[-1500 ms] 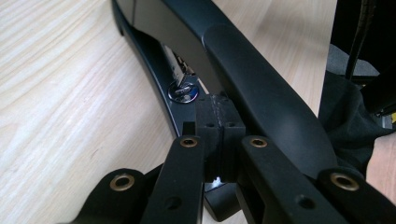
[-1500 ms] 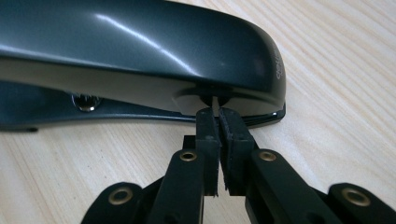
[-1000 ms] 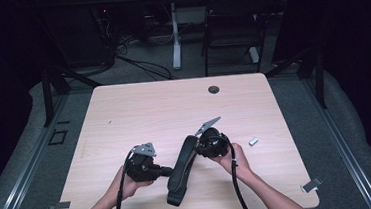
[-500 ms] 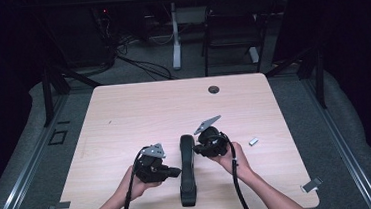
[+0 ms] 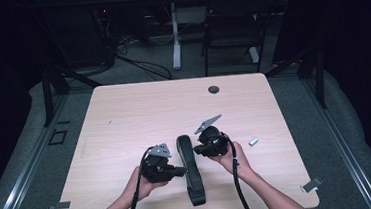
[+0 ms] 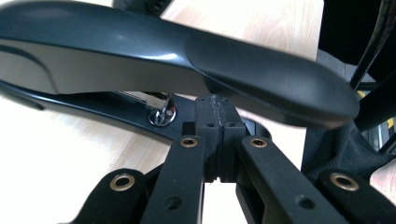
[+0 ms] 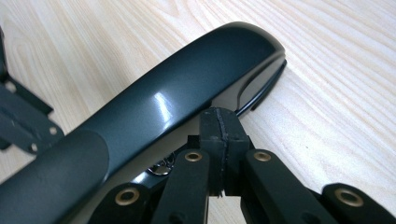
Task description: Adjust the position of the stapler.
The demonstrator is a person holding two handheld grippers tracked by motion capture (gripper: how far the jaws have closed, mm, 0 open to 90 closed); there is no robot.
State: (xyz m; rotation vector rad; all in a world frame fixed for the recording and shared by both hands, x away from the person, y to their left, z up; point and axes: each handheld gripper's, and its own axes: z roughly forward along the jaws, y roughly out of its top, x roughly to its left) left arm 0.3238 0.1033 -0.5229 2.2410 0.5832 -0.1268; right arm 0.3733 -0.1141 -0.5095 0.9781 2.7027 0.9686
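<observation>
A pale wood-grain desk (image 5: 125, 134) is seen in a dark room, on grey carpet, with a round cable port (image 5: 214, 89) near its far edge and a small light object (image 5: 253, 141) towards its right side. Cables and a dark chair are made out behind the desk. A long black stapler (image 5: 190, 168) is laid on the near middle of the desk, between the two tools. A glossy, curved top arm with a matte grip section is shown, and metal parts are seen beneath it. Its long axis is set almost straight away from the person, tilted slightly. The left tool (image 5: 180, 171) and the right tool (image 5: 197, 149) are each pressed together beside the stapler, with nothing pinched.
</observation>
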